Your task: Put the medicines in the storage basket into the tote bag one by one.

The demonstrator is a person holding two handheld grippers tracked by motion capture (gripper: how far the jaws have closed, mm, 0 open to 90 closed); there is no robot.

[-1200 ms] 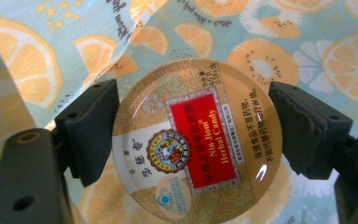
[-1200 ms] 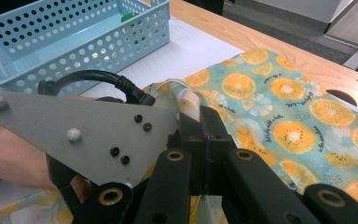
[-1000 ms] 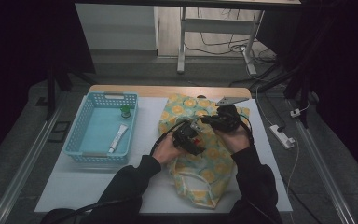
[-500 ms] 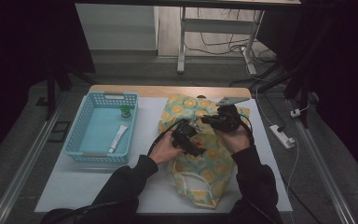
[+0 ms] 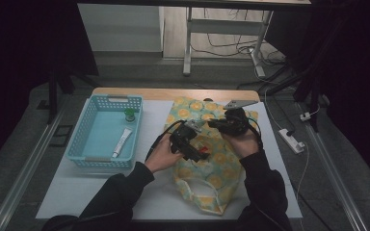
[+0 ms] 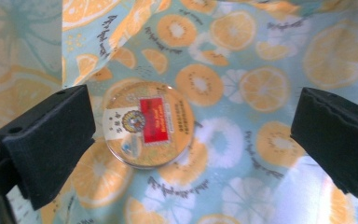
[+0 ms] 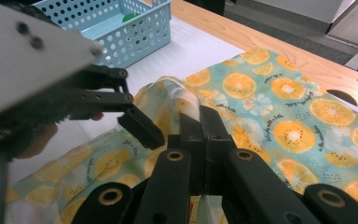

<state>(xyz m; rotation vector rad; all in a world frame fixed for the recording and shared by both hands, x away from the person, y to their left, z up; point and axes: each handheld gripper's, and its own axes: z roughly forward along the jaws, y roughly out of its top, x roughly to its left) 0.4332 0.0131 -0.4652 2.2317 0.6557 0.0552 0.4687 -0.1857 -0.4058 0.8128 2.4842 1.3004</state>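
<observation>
One round tin point(image 6: 148, 125) sits inside bag point(image 5: 215, 180), 10 o'clock between left gripper's point(image 6: 191, 140) just-widened, empty jaws; right gripper point(image 7: 200, 135) clamps bag's rim.

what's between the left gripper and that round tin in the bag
Nothing visible. In the left gripper view the round tin lies flat on the bag's orange-print fabric, bare between the open left gripper's jaws, nearer one jaw. The right gripper is shut on the bag's edge, holding it up.

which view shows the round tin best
The left gripper view: the round tin lies flat on the fruit-print bag, label readable, between open jaws. The high view gives a small red-and-white spot by the left gripper. In the right gripper view I can't make it out.
</observation>
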